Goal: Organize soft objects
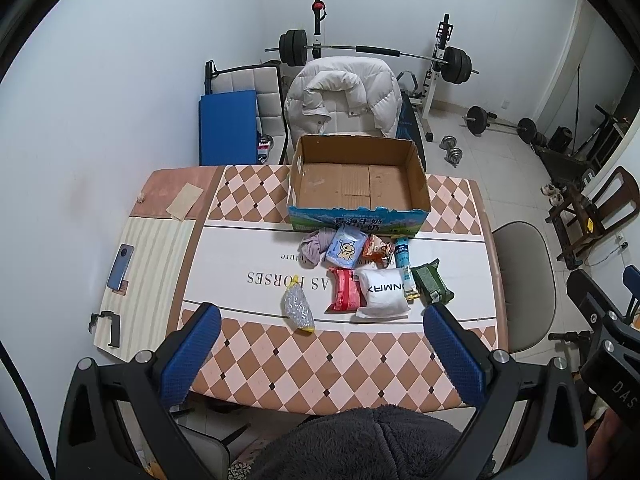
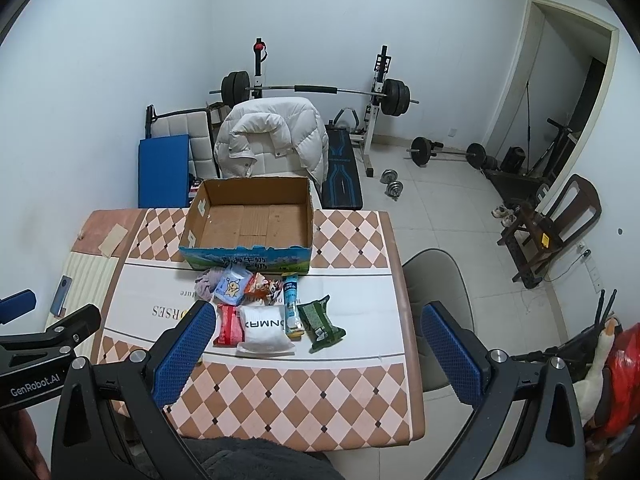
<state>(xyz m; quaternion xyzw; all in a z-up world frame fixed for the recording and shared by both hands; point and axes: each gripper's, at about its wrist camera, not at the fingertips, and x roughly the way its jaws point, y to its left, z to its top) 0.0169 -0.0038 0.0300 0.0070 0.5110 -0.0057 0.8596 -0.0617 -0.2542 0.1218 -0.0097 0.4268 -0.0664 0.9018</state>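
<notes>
Gym gear lines the far wall of a white-tiled room, and nearer stands a tabletop [image 1: 248, 344] under a checkered cloth. An empty cardboard box [image 1: 356, 180] sits at its far middle, open side up, its printed front wall facing the person. Just in front of that wall lies the cluster of soft things: a purple cloth [image 1: 316, 246], a blue-and-white packet [image 1: 346, 251], an orange snack bag [image 1: 376, 249], a slim tube [image 1: 405, 264], a red packet [image 1: 345, 290], a white pouch [image 1: 384, 293] and a green pack [image 1: 432, 285]. A clear bead bag [image 1: 298, 308] lies apart, to the left and nearest the person, its long axis running roughly towards the box.

Both tools hover above the near edge, well short of everything. The left gripper [image 1: 322, 354] is spread wide and holds nothing; the right gripper [image 2: 314, 354] is likewise wide apart and empty. By my reading the bead bag falls to the left hand, the green pack [image 2: 322, 322] to the right. The green pack lies aslant, so the wrist would need turning to close across its short side. Open cloth surrounds both, while the rear row crowds the box wall, leaving little room there.
</notes>
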